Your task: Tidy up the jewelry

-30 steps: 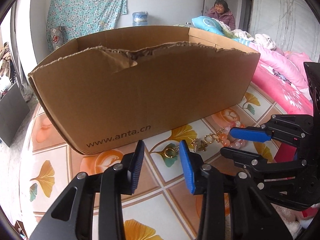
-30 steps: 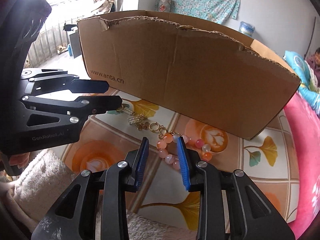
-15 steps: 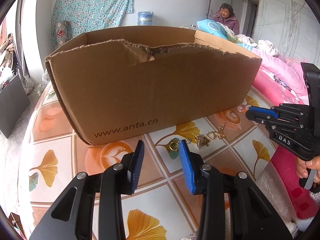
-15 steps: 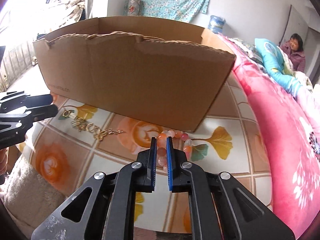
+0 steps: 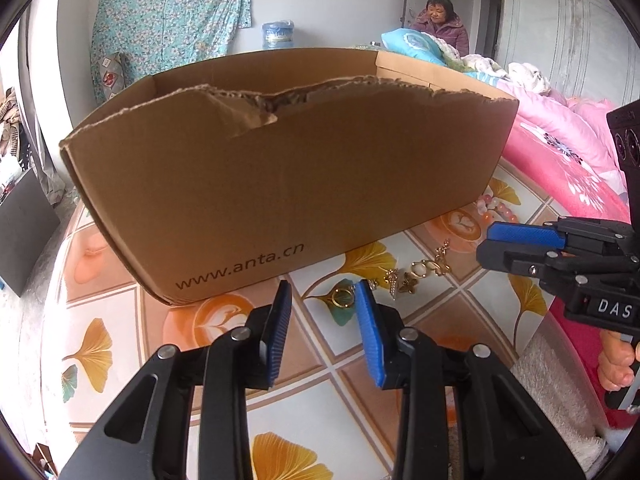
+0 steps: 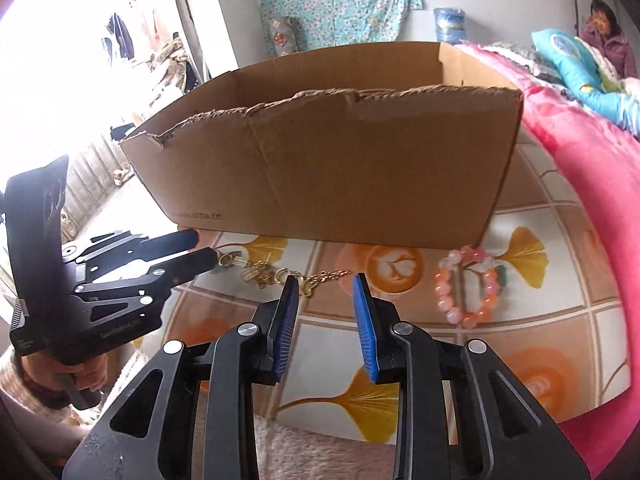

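Right hand-held gripper (image 6: 325, 322), jaws just reopened and empty, hovers near the thin gold chain (image 6: 280, 274). Slippery links could slide out of a shallow pinch. Left hand-held gripper (image 5: 322, 330) hangs spread, empty.

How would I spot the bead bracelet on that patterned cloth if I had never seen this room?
Find the big brown cardboard box standing on the ginkgo-leaf cloth. Just in front of its corner nearest the pink quilt lies a closed ring of round beads, the bracelet. Its chunky pink, orange and white beads set it apart from the thin gold chain beside it.
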`<state>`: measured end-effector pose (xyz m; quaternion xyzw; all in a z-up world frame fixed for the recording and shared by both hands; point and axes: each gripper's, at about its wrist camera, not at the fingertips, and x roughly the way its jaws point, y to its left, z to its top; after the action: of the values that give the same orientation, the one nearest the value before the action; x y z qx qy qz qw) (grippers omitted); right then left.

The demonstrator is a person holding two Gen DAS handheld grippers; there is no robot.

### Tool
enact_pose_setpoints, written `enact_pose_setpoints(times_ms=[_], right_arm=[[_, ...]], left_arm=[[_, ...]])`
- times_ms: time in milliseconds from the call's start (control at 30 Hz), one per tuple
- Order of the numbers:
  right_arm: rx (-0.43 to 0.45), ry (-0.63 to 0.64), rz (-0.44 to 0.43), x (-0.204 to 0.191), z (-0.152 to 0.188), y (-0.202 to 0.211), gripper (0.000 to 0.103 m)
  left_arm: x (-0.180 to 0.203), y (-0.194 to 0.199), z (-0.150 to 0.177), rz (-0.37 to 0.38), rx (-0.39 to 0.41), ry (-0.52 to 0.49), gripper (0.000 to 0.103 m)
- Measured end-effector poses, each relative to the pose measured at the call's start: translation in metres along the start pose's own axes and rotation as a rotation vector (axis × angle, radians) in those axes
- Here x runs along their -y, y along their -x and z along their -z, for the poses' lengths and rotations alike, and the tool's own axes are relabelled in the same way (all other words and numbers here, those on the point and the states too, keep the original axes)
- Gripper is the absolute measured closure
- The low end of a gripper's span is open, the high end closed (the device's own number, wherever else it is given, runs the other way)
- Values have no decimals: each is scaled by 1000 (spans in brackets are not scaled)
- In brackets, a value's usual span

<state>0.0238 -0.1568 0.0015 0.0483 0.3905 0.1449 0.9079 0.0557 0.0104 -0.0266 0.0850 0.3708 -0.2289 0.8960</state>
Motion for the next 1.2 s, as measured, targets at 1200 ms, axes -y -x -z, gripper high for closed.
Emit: enact_pose_setpoints(times_ms=[1200], right_arm=[[-14,-12,-30,-4,-19,-29,75]], left_arm=[[4,-10,0,173,-36,-207,101]])
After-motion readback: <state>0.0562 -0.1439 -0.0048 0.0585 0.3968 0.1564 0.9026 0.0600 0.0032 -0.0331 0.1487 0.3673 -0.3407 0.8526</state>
